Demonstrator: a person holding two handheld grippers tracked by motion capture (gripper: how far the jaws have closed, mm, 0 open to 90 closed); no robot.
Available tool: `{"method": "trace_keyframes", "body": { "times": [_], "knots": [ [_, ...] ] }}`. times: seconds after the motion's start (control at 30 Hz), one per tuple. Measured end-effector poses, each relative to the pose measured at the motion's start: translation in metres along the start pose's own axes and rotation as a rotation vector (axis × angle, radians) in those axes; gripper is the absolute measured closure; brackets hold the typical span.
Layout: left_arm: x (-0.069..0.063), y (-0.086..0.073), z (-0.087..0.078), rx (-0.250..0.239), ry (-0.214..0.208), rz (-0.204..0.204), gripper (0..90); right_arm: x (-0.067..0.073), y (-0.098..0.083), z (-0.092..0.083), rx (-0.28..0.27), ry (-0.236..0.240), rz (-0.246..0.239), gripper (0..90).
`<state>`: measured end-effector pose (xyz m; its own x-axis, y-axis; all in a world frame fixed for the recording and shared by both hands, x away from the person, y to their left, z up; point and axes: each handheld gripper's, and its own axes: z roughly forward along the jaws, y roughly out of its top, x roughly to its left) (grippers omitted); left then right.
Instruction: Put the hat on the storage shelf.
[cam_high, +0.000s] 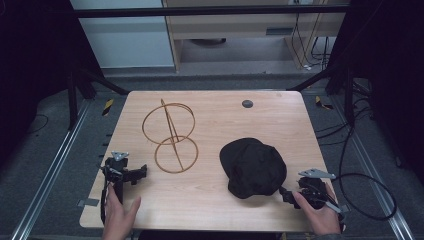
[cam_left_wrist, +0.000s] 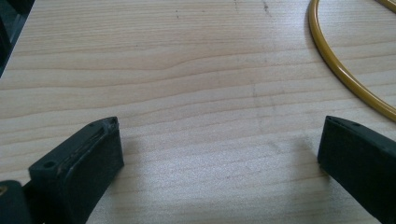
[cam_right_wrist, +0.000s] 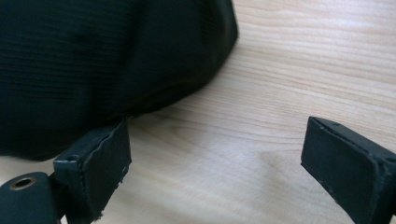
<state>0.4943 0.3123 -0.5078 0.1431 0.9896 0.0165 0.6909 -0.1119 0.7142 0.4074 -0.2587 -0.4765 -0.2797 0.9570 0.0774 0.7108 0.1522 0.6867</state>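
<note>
From the high view we look forward and down over the whole table (cam_high: 210, 200), far enough back to take in its four edges and the floor beyond. Both hands enter from the bottom edge, the left tool (cam_high: 131, 175) at lower left and the right tool (cam_high: 290, 196) at lower right.

In the left gripper view we sit low and close to the wood, looking along two parted jaws; the gold wire ring (cam_left_wrist: 343, 70) curves through the upper right, the same ring (cam_high: 176, 155) we see from above.

In the right gripper view we are equally close, facing the black cap (cam_right_wrist: 102, 65), which the high view (cam_high: 253, 167) shares.
</note>
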Motion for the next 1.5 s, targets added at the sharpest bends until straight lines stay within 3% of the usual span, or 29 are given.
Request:
{"method": "trace_keyframes", "body": {
  "times": [0.3,0.53,0.67,0.8,0.9,1.03,1.27,1.5],
  "knots": [
    [0.0,0.0,0.0,0.002,0.003,-0.001,0.0,0.007,0.011,-0.031,0.007,0.053,-0.01,8.6],
    [0.0,0.0,0.0,0.001,0.002,-0.003,0.0,0.023,0.034,-0.046,-0.017,0.055,-0.084,6.9],
    [0.0,0.0,0.0,0.001,0.002,-0.002,0.0,0.038,0.051,-0.051,-0.023,0.091,-0.128,6.1],
    [-0.001,0.0,0.0,0.001,0.008,-0.008,0.0,0.052,0.068,-0.047,-0.022,0.136,-0.163,6.6],
    [-0.002,0.0,0.0,0.001,0.013,-0.014,0.0,0.066,0.082,-0.038,-0.018,0.123,-0.2,6.4],
    [-0.002,-0.001,-0.001,0.0,0.016,-0.018,0.0,0.075,0.091,-0.021,0.014,0.087,-0.214,6.5],
    [-0.003,-0.001,-0.001,0.0,0.018,-0.019,0.0,0.078,0.096,-0.002,0.051,0.087,-0.214,4.7],
    [-0.003,-0.001,-0.001,0.001,0.019,-0.02,0.0,0.071,0.094,0.011,0.078,0.109,-0.194,8.4]
  ]
}}
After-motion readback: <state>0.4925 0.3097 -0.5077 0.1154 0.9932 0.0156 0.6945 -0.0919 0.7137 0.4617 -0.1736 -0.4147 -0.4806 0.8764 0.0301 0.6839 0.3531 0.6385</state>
